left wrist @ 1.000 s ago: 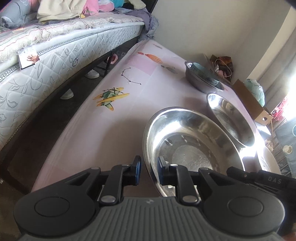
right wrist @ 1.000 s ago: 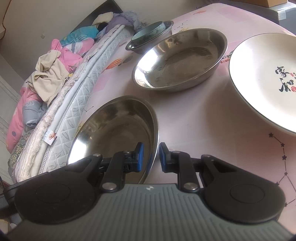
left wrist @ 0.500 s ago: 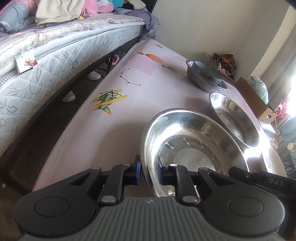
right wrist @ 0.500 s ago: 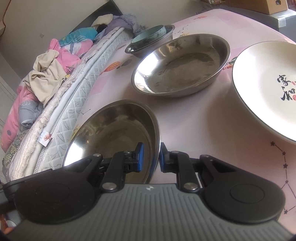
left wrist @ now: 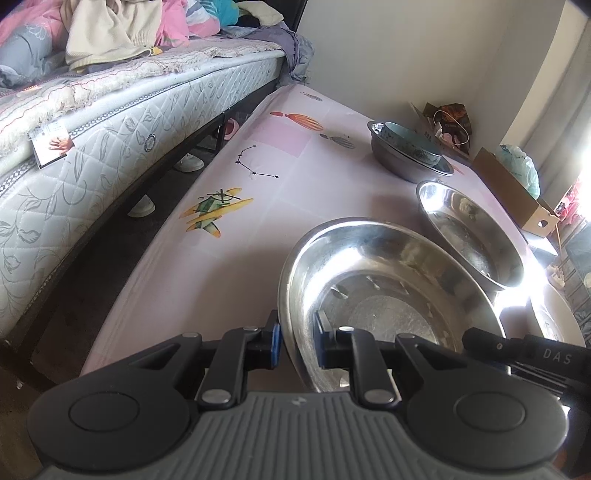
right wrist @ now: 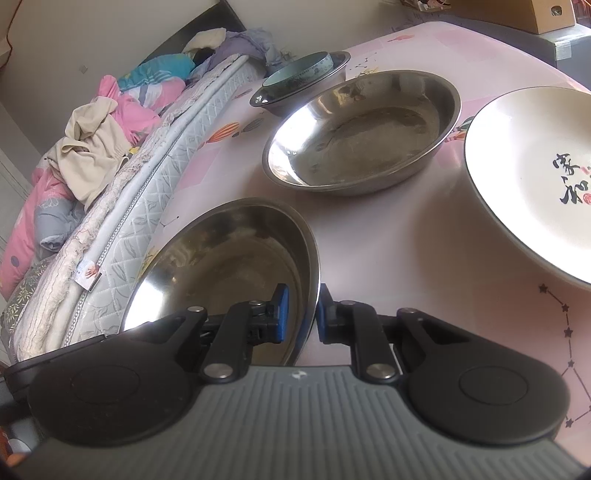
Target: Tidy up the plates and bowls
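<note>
A large steel bowl (left wrist: 384, 291) is held at its near rim by both grippers, lifted and tilted over the pink table (left wrist: 258, 206). My left gripper (left wrist: 295, 341) is shut on its left rim. My right gripper (right wrist: 302, 317) is shut on its right rim, and the bowl shows in the right wrist view too (right wrist: 229, 266). A second wide steel bowl (right wrist: 362, 129) sits further on. Behind it a small teal bowl (right wrist: 299, 72) rests inside a smaller steel bowl (right wrist: 332, 75). A white plate with black writing (right wrist: 535, 177) lies at the right.
A mattress (left wrist: 110, 122) with piled clothes (left wrist: 110, 29) runs along the table's left side, with shoes on the floor under it. A cardboard box (left wrist: 517, 192) and bags stand beyond the table's far right corner.
Both grippers have raised the large steel bowl a little and tilted it; its rim sits deeper between the fingers. The other dishes have not moved.
</note>
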